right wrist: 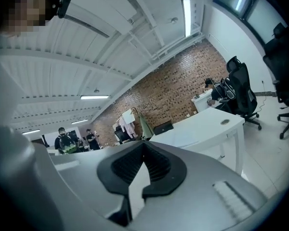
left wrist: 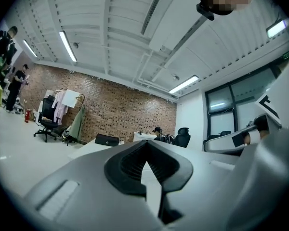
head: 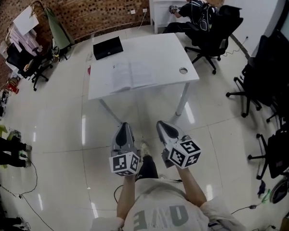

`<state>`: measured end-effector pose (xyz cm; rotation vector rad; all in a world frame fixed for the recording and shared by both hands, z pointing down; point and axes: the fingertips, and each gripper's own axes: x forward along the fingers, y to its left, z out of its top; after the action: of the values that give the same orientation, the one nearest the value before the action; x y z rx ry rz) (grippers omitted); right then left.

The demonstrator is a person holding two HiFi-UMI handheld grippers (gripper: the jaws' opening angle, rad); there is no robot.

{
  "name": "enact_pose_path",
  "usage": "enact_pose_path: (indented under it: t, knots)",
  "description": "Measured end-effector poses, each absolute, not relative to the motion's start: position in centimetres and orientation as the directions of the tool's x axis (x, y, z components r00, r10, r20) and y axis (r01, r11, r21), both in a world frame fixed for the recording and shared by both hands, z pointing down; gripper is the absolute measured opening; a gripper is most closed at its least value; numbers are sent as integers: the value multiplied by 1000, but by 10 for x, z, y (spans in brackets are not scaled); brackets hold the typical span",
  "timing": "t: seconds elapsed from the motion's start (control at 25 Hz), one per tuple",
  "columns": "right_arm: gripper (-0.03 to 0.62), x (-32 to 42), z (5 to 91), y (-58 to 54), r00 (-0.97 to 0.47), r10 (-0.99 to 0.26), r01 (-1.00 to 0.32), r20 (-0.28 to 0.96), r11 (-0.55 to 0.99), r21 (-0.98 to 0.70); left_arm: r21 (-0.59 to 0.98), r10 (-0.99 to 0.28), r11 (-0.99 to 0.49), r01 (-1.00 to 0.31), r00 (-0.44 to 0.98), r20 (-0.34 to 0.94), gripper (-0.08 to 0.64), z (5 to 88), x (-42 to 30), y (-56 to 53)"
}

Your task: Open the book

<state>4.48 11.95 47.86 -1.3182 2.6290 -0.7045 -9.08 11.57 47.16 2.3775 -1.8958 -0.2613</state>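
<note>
A book (head: pixel 130 76) lies open and flat on the white table (head: pixel 173 44), pages up, near the table's front edge. Both grippers are held over the floor in front of the table, well short of it and apart from the book. My left gripper (head: pixel 124 126) points toward the table with its jaws shut and nothing in them, as the left gripper view (left wrist: pixel 147 147) also shows. My right gripper (head: pixel 162 125) is beside it, likewise shut and empty, its tips (right wrist: pixel 144 146) aimed at the table (right wrist: pixel 209 121).
A black laptop case (head: pixel 108 47) sits at the table's far left corner. Black office chairs (head: pixel 216 32) stand at the right, and a person sits at a far desk (head: pixel 188 8). A chair with clothes (head: pixel 29 61) stands at the left. Cables (head: pixel 19 194) lie on the floor.
</note>
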Motion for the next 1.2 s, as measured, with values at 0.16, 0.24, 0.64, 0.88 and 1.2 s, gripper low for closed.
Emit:
enact_pose_path:
  t: [0.16,0.24,0.64,0.88,1.2]
  knots:
    - [5,63,469,165,-586,-806,-741,88,489,-461,119,-962,-260,-958,247,-116,15,442,-72,159]
    - [5,69,468,177,-586,-805,-735,92,481,-477,94,-958,-273,-957,262,-118,15,434,-68,173]
    - [3,65,476,234,-570,-791,-791,222,455,-409,109,-960,-276,-955,269,-74,15,434,-74,238]
    - [3,47,464,253,-586,-786,-782,199,483,-394,113,-967,-251,-961,242,-85,17,427,-94,257]
    - [3,51,455,254,-578,-797,-787,177,486,-381,118,-969,-236,-965,224,-104,15,423,-99,262]
